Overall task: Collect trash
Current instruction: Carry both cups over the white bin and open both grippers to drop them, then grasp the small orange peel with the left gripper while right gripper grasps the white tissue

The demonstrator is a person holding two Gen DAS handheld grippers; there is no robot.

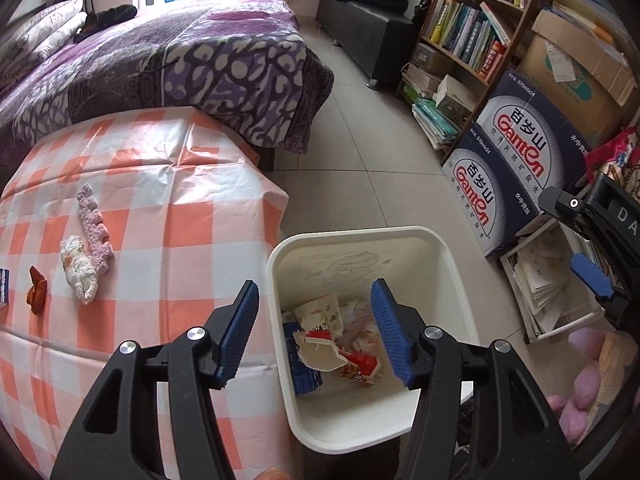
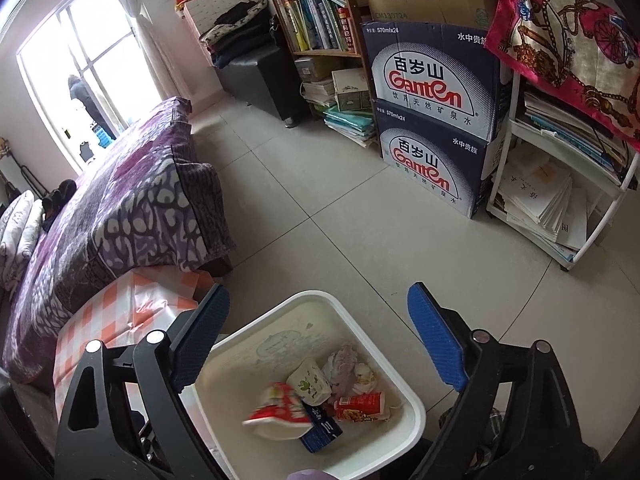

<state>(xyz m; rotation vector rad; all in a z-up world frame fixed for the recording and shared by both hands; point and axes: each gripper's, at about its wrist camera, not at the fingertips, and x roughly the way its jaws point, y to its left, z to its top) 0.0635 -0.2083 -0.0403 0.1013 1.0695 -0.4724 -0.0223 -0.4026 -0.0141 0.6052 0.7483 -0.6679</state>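
Both empty grippers, left (image 1: 316, 332) and right (image 2: 318, 344), spread wide directly above trash-filled white bin (image 2: 416, 408)

The white bin (image 1: 456, 280) stands open-topped on the floor, tight against the table's (image 1: 168, 152) right edge, so only its other sides leave passing room. Trash inside lies low, well under the rim. Bare tile floor (image 2: 320, 208) runs wide between the bed (image 2: 132, 200) and the stacked water cartons (image 2: 436, 120) by the bookshelf (image 2: 316, 20).
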